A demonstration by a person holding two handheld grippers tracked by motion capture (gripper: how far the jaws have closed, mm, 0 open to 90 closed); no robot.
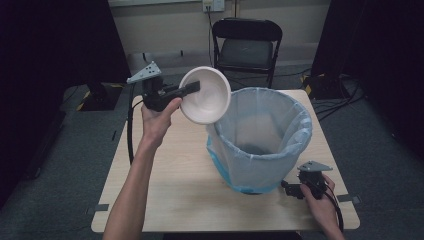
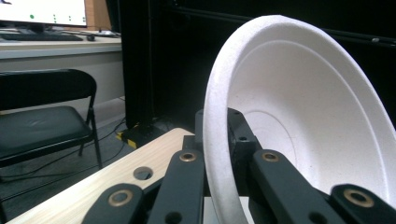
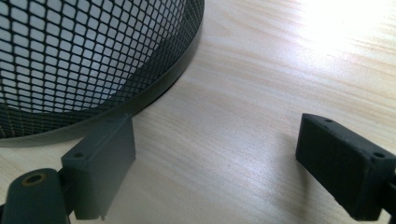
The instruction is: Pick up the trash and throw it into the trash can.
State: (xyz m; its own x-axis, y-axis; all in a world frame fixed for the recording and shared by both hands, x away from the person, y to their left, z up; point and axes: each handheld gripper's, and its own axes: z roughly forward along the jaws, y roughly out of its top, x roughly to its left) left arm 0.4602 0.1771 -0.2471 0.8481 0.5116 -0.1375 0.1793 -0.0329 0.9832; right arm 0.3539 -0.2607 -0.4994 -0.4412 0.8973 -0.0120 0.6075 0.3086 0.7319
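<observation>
While the left gripper (image 1: 192, 88) clamps the rim of the white bowl (image 1: 206, 95), tilted on edge, the bowl hangs above the table (image 1: 165, 190) just beside the near rim of the lined mesh bin (image 1: 260, 145). Bowl interior: smooth, empty. Right gripper (image 1: 290, 189) rests beside the bin base, jaws spread wide with nothing between them.

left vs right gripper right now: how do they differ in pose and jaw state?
The left gripper is raised above the table, beside the lined bin; the right gripper sits low at the bin's base. The left's jaws are clamped on the rim of a white bowl, tilted on edge; the right's stand wide apart, nothing between them. Both are black, hand-held, each with a grey plate on top.
</observation>
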